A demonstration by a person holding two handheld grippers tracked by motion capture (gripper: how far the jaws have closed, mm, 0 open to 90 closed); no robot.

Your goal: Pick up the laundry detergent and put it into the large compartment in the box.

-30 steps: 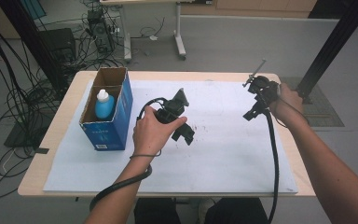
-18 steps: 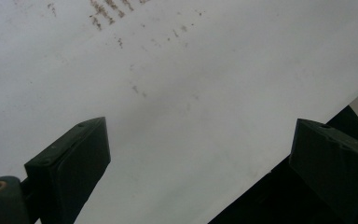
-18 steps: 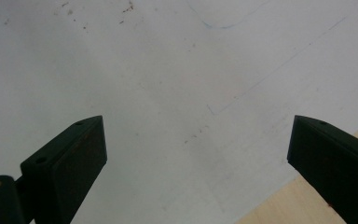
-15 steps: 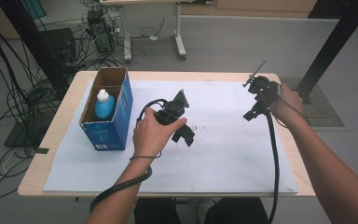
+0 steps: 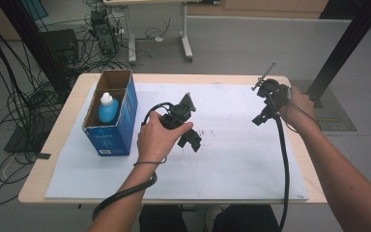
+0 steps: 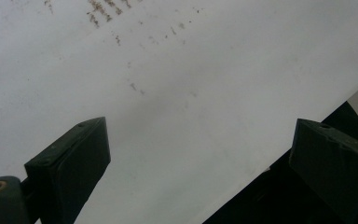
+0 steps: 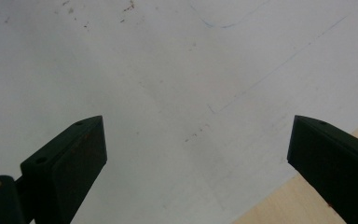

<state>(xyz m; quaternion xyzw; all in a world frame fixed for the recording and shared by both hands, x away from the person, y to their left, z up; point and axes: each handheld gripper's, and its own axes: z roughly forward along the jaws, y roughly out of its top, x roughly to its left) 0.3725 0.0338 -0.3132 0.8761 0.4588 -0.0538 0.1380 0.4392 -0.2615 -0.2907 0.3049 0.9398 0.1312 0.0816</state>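
The left tongs (image 5: 189, 137) hang above the middle of the white sheet (image 5: 232, 159) that covers most of the counter (image 5: 58, 145), gripped from above by the left hand (image 5: 157, 137); in the left gripper view the two black jaws stand spread wide with nothing between them, looking down on bare sheet (image 6: 177, 93) marked with a few small brown specks (image 6: 102, 14), and the sheet's edge runs along a dark area at the lower right of that view. The right tongs (image 5: 265, 108) are held over the far right part of the sheet, near the counter's right corner, with the right hand (image 5: 297, 104) behind them and a black cable (image 5: 285, 164) trailing down toward the near edge. In the right gripper view the jaws are likewise spread wide and hold nothing; below them lies plain sheet (image 7: 168, 93) with faint blue pen lines (image 7: 223, 23) and a few specks, and the pale wood of the counter (image 7: 284, 205) shows at the lower right corner. The two tongs are well apart from each other. To the left of the left hand, near the counter's left side, stands an open blue box (image 5: 111, 116) with a brown cardboard inside, and in its nearer compartment a blue bottle (image 5: 107, 108) with a white cap stands upright. The box rests on the left edge of the sheet, just beside the left hand but apart from it. Beyond the counter is grey floor (image 5: 251, 43) with cables (image 5: 24, 96) at the left.
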